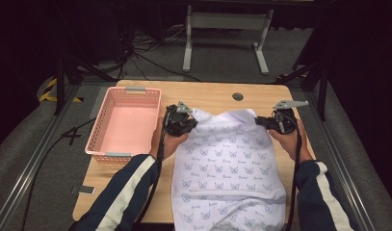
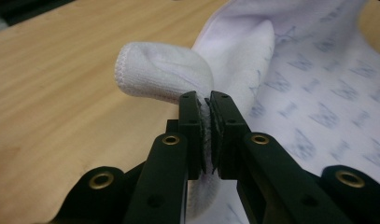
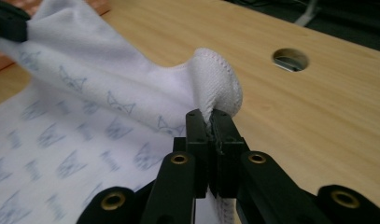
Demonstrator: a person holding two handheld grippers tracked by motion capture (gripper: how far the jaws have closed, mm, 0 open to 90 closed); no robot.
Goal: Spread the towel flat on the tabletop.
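Now: left gripper [image 1: 189, 126] fingers clamped on white butterfly-print cloth [image 1: 227, 163] corner | right gripper [image 1: 259, 121] fingers likewise | over wooden counter [image 1: 208, 94]

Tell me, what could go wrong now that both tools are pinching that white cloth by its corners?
The left tool and right tool each grip only a thin hem of the cloth, so a corner might slip out. The near end hangs over the table edge and could drag. The pink basket sits close to the left hand, which might bump it.

A pink basket [image 1: 124, 122] sits on the tabletop [image 1: 213, 94] at its left edge. A round cable hole [image 1: 238, 96] lies right of the basket, toward the tabletop's far edge.
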